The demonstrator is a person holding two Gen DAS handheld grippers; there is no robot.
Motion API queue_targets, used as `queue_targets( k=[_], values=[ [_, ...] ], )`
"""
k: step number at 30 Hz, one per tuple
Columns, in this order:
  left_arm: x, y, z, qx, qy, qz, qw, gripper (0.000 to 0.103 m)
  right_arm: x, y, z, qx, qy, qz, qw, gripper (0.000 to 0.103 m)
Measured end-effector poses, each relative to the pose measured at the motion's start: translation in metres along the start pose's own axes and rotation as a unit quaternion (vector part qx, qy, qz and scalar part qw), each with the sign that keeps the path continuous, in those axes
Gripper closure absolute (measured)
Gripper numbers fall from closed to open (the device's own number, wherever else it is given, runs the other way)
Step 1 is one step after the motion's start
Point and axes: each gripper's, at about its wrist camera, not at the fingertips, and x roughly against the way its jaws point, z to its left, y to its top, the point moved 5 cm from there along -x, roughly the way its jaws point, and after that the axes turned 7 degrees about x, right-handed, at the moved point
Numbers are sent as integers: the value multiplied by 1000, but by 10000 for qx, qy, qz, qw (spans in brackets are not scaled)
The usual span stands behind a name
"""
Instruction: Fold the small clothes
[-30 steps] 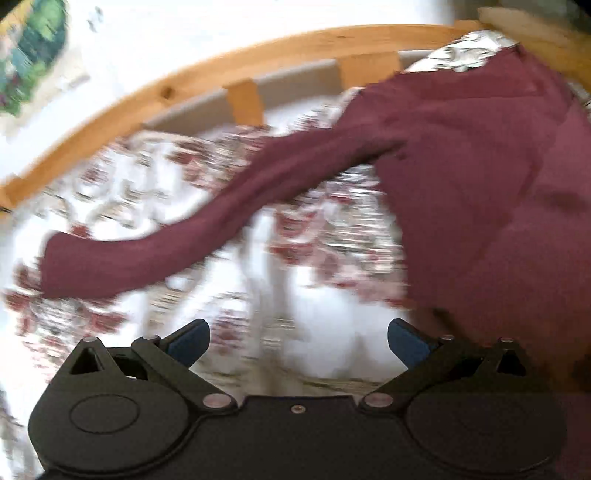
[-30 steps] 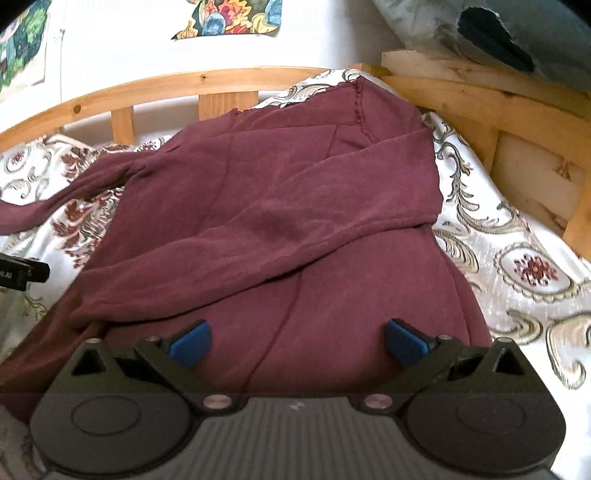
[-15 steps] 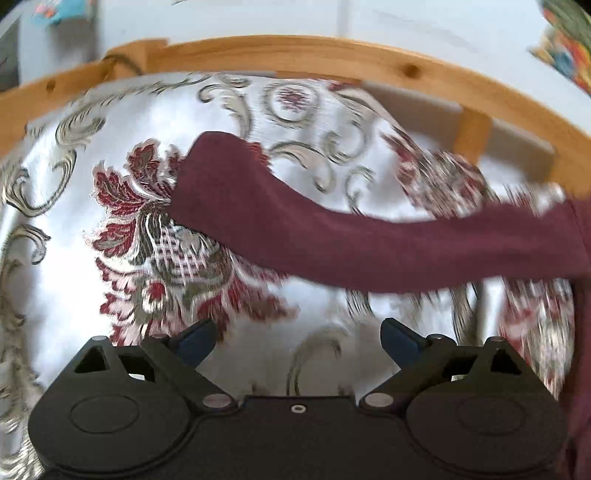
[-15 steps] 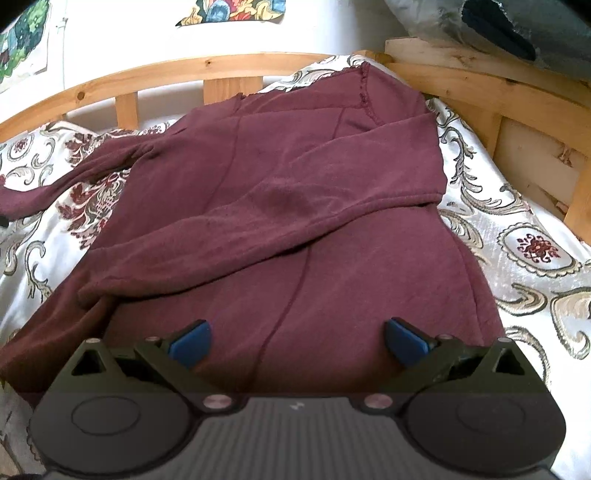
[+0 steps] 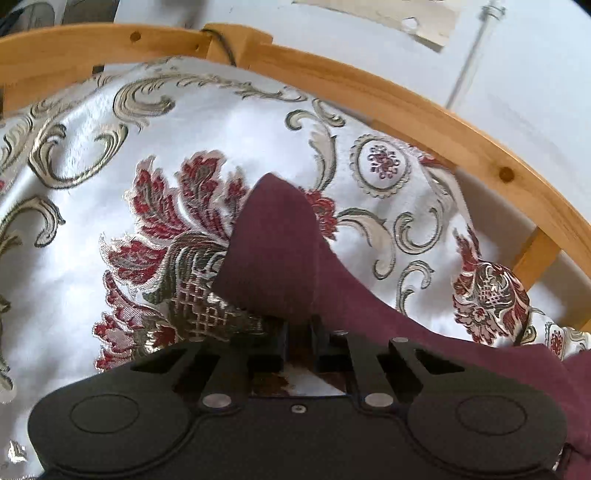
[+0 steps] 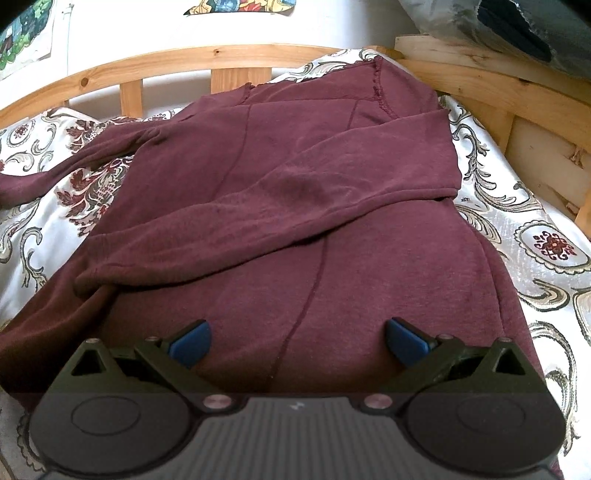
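Observation:
A maroon long-sleeved top (image 6: 295,206) lies spread on a white floral bedspread (image 6: 546,251). One sleeve (image 6: 266,225) is folded across its body; the other sleeve (image 6: 55,173) stretches out to the left. In the left wrist view my left gripper (image 5: 299,332) is shut on that outstretched sleeve (image 5: 277,251) near its cuff end, which stands up above the jaws. My right gripper (image 6: 297,341) is open and empty, hovering over the lower hem of the top, blue fingertips (image 6: 190,339) wide apart.
A curved wooden bed rail (image 5: 424,122) with slats (image 6: 131,98) runs around the bedspread (image 5: 92,229). A white wall with posters (image 6: 240,5) is behind it. Wooden boards (image 6: 517,92) and a dark bundle (image 6: 517,29) sit at the right.
My left gripper has moved in on the outstretched sleeve and closed on it near the cuff; before, it was open. My right gripper has moved slightly closer over the top, still open.

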Motion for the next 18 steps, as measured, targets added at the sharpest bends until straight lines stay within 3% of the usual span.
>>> queue_targets(
  k=[3, 6, 10, 14, 18],
  values=[
    [10, 2, -5, 10, -37, -150, 9999, 97, 2, 0, 0, -24, 49, 6, 10000, 0],
    [27, 7, -21, -414, -69, -607, 9973, 98, 4, 1, -1, -80, 91, 13, 9999, 0],
    [57, 14, -58, -1008, -562, -1052, 9877, 98, 7, 3, -4, -215, 140, 0, 9997, 0],
    [98, 14, -107, -1549, -1271, -1438, 9691, 98, 11, 4, -10, -348, 123, -24, 9993, 0],
    [145, -5, -158, -2166, -2060, -1674, 9395, 98, 13, 6, -15, -372, 33, -74, 9993, 0]
  ],
)
